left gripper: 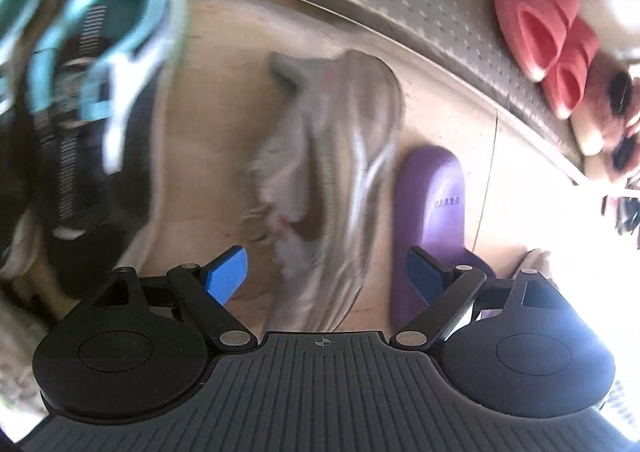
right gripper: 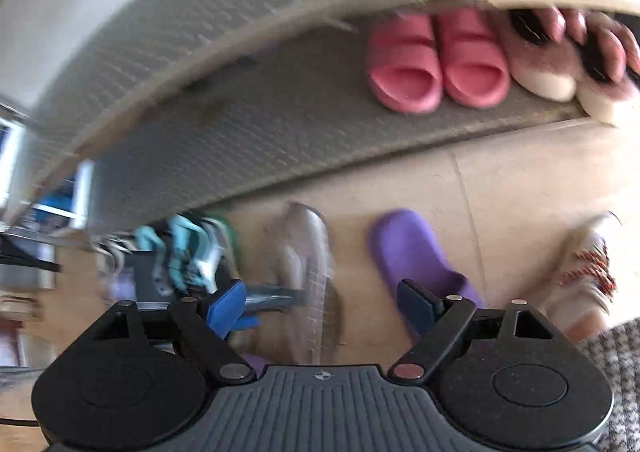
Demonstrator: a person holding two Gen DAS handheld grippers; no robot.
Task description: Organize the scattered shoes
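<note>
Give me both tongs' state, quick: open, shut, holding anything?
Left tongs: open, empty, above the beige sneaker.
Right tongs: open, empty, above the floor near the purple slipper.

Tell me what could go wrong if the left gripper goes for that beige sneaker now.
The beige sneaker lies on its side close to the purple slipper, so the open left gripper might nudge the slipper. Loose laces near the fingers could snag. Motion blur makes aiming uncertain.
</note>
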